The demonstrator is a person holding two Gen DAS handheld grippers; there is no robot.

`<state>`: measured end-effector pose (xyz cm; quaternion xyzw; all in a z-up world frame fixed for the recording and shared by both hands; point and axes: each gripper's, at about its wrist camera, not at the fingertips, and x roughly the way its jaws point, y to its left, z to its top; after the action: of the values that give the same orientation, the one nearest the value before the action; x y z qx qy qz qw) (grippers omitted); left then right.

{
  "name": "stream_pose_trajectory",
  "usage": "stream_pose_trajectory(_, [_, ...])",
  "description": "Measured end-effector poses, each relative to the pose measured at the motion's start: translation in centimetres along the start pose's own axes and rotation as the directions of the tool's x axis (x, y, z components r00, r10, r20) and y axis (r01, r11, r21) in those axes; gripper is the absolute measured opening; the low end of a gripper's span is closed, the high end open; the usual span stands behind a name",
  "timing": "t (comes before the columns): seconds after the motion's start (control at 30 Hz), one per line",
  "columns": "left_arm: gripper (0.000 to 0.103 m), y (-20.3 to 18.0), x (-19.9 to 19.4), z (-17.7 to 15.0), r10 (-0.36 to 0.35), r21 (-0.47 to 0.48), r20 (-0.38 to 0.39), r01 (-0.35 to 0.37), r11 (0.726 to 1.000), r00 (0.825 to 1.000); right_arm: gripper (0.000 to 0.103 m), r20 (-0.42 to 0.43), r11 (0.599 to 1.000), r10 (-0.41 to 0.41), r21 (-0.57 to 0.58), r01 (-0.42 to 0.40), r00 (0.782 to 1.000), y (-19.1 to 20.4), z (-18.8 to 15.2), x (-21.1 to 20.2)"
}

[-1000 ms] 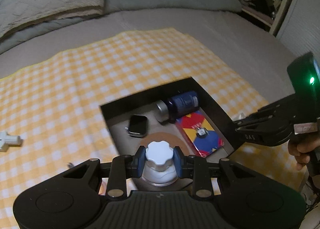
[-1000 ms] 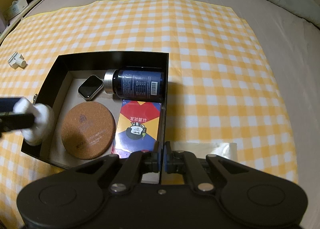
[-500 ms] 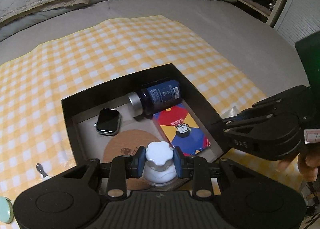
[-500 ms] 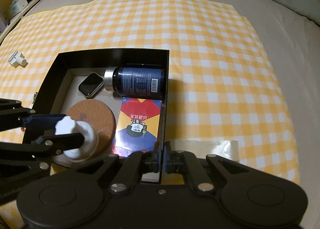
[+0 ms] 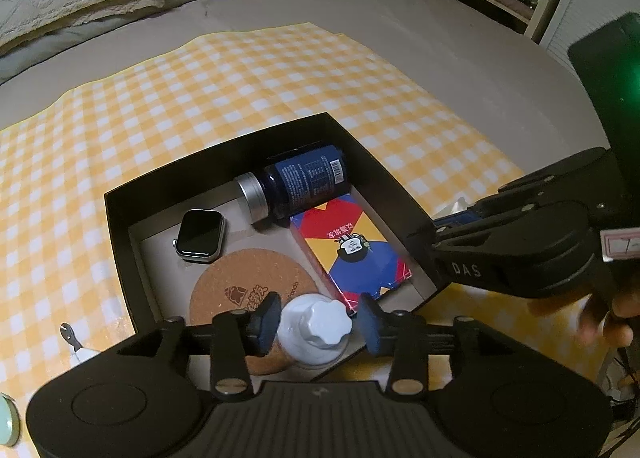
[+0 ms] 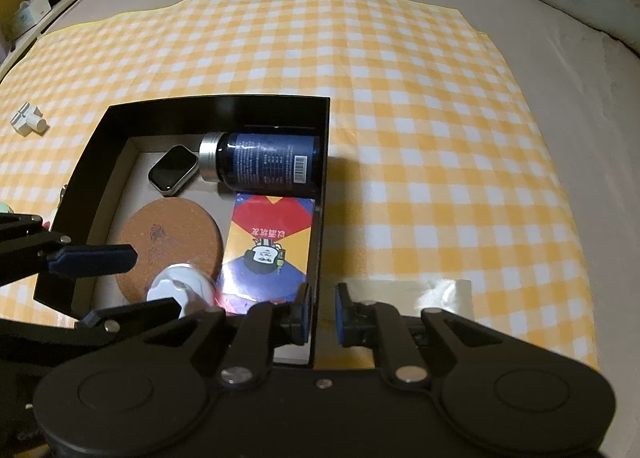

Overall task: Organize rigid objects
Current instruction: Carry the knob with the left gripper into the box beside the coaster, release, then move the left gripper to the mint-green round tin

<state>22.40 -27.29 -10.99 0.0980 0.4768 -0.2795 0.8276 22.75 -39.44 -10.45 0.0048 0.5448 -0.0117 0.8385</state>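
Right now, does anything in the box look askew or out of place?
The blue bottle lies on its side by the far wall. The white bottle stands half on the coaster, so it may sit tilted.

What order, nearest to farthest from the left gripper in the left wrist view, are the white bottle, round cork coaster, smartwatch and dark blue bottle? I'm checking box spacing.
From the left gripper:
1. White bottle with knobbed cap, between its open jaws.
2. Round cork coaster, just beyond, slightly left.
3. Smartwatch, left, mid-box.
4. Dark blue bottle with silver cap, lying at the far wall.
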Motion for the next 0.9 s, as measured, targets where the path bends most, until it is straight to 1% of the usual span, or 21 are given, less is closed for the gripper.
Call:
stream_pose_trajectory(0.03, [0.052, 0.0, -0.1, 0.0, 0.000, 0.000, 0.001, 0.000, 1.000, 1.000, 0.011, -0.003, 1.000, 0.008, 0.000, -0.008, 1.000, 0.0, 0.0, 0.1])
stream_pose_trajectory(0.1, [0.053, 0.1, -0.2, 0.0, -0.002, -0.002, 0.003, 0.002, 1.000, 1.000, 0.007, -0.006, 1.000, 0.028, 0.005, -0.028, 1.000, -0.1, 0.0, 0.1])
stream_pose_trajectory(0.13, [0.054, 0.1, -0.3, 0.0, -0.002, -0.004, 0.004, 0.002, 1.000, 1.000, 0.004, -0.003, 1.000, 0.024, 0.004, -0.024, 1.000, 0.0, 0.0, 0.0])
stream_pose_trajectory(0.17, [0.055, 0.1, -0.3, 0.0, -0.001, -0.004, 0.006, 0.001, 1.000, 1.000, 0.004, 0.002, 1.000, 0.021, 0.001, -0.021, 1.000, 0.0, 0.1, -0.1])
stream_pose_trajectory(0.6, [0.060, 0.4, -1.7, -0.2, 0.005, -0.012, 0.030, -0.004, 1.000, 1.000, 0.004, 0.013, 1.000, 0.000, -0.008, 0.001, 1.000, 0.4, 0.1, -1.0])
stream_pose_trajectory(0.67, [0.063, 0.5, -2.0, -0.2, 0.005, -0.015, 0.035, -0.005, 1.000, 0.999, 0.004, 0.014, 1.000, -0.002, -0.005, 0.002, 1.000, 0.4, 0.1, -1.0])
stream_pose_trajectory(0.77, [0.072, 0.5, -2.5, -0.4, 0.005, -0.015, 0.042, -0.005, 1.000, 0.999, 0.004, 0.014, 1.000, -0.003, -0.006, 0.004, 1.000, 0.4, 0.1, -1.0])
stream_pose_trajectory(0.83, [0.085, 0.6, -3.0, -0.6, 0.007, -0.009, 0.051, -0.007, 1.000, 0.999, 0.004, 0.014, 1.000, -0.005, -0.008, 0.005, 1.000, 0.3, 0.1, -1.1])
stream_pose_trajectory(0.9, [0.089, 0.7, -3.5, -0.8, 0.014, -0.008, 0.064, -0.013, 1.000, 0.998, 0.004, 0.014, 1.000, -0.006, -0.008, 0.006, 1.000, 0.3, 0.1, -1.1])
